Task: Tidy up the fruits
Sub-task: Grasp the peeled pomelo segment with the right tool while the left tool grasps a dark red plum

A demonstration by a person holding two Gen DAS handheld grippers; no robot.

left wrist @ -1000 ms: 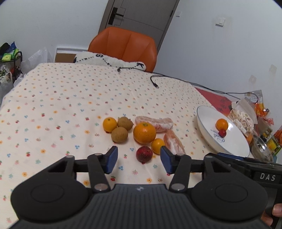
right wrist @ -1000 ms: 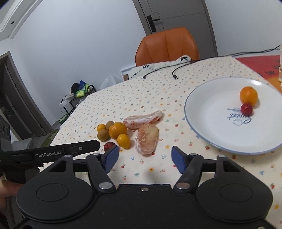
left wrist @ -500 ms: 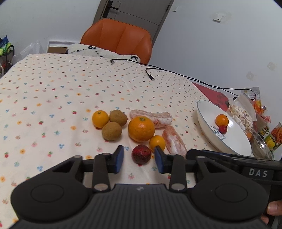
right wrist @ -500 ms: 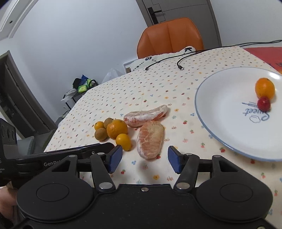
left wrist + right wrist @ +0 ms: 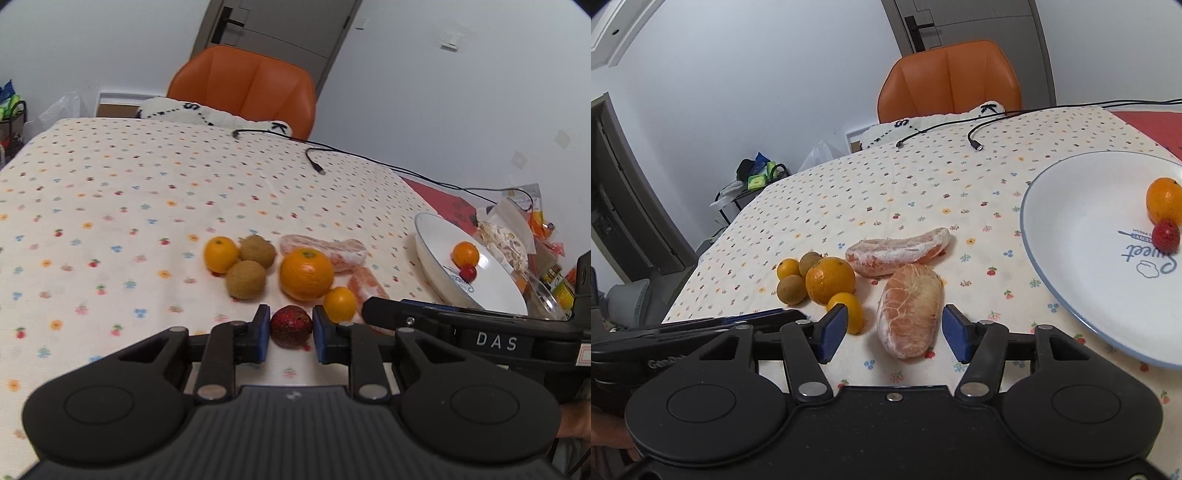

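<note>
The left gripper [image 5: 290,334] has closed in: its blue pads now clamp the dark red fruit [image 5: 291,326] on the tablecloth [image 5: 110,206], a small orange [image 5: 340,304] just beside. The right gripper [image 5: 892,334] hangs apart, straddling a peeled pomelo segment [image 5: 910,310]; white plate [image 5: 1082,258] nearby

Looks like someone's home, probably a dining spot. There's a table [image 5: 110,192] with a flowery cloth, an orange padded chair [image 5: 243,79] pushed up to its far edge with a fuzzy cushion [image 5: 207,114] on it, and a grey door [image 5: 266,26] behind. Snack packets [image 5: 517,236] pile up by the right edge, a charging cable [image 5: 975,136] trails across, and a cluttered little rack [image 5: 753,181] sits in the corner.
</note>
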